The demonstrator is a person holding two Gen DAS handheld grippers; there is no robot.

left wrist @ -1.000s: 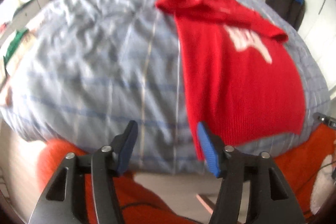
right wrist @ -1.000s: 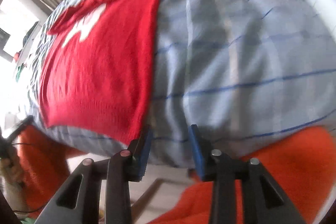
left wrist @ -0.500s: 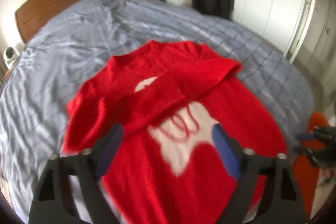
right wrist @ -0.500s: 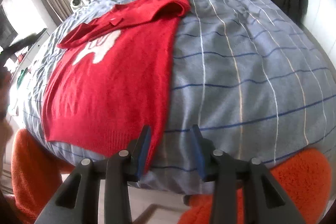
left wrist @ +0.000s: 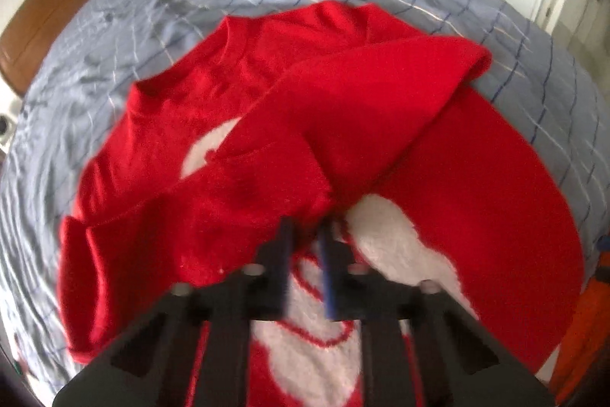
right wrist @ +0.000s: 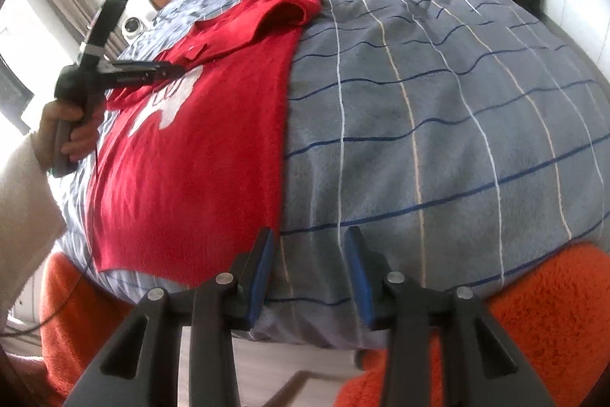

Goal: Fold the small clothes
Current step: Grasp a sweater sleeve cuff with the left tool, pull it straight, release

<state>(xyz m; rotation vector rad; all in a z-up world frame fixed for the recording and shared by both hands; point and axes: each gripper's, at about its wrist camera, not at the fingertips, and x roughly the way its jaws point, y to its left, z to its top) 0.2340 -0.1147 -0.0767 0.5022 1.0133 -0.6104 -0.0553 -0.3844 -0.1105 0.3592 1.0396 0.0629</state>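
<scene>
The one red sweater (right wrist: pixel 198 147) lies flat on the bed (right wrist: pixel 438 124), its long axis running from hem toward the headboard. The left claw (left wrist: pixel 305 235), nearly closed, sits at a folded-in sleeve (left wrist: pixel 373 109); whether it pinches cloth, I cannot tell. The right claw (right wrist: pixel 309 269), half open and empty, hovers beside the hem corner.

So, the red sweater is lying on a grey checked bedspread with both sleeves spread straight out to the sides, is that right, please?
Not quite. The red sweater does lie on the grey checked bedspread, but its sleeves are not spread out: the left wrist view shows the sleeves folded in across the chest, partly covering the white design. The right wrist view agrees.
</scene>
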